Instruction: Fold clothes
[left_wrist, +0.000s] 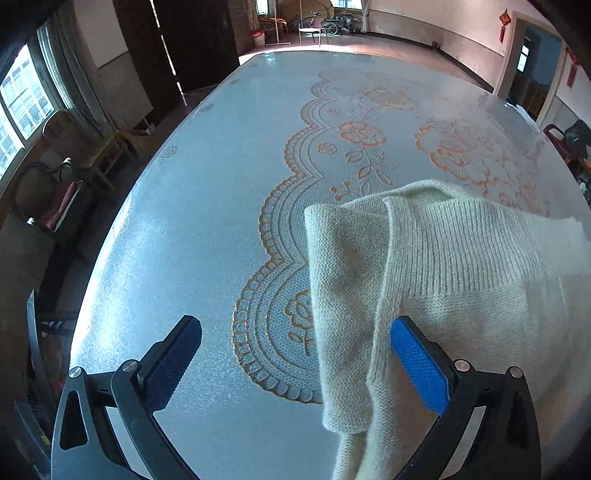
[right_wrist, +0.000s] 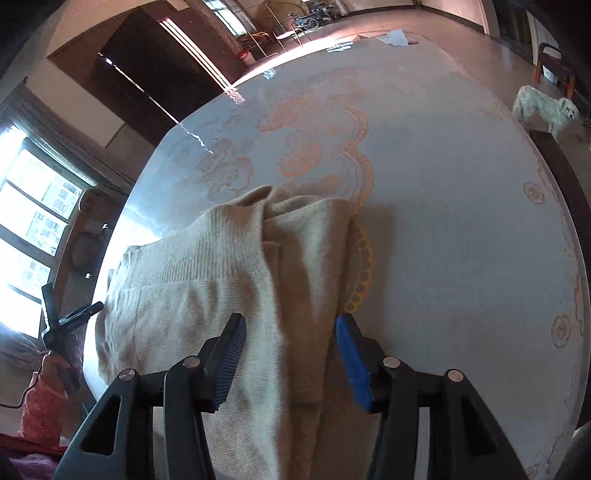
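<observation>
A cream knitted sweater (left_wrist: 461, 266) lies on the table, its ribbed band facing away and a sleeve (left_wrist: 340, 295) folded over its left side. My left gripper (left_wrist: 295, 328) is open above the sweater's left edge; the sleeve lies between its blue pads and nothing is gripped. In the right wrist view the same sweater (right_wrist: 207, 295) shows, with a folded sleeve (right_wrist: 306, 266) along its right side. My right gripper (right_wrist: 291, 325) is open, its jaws standing either side of that folded sleeve. The left gripper (right_wrist: 70, 321) shows at the far left, held in a hand.
The table has a glossy pale cloth with orange lace and flower patterns (left_wrist: 354, 136). Its left edge (left_wrist: 122, 221) drops to chairs and a window. Papers (right_wrist: 391, 38) lie at the far end. A white dog (right_wrist: 546, 110) stands on the floor at the right.
</observation>
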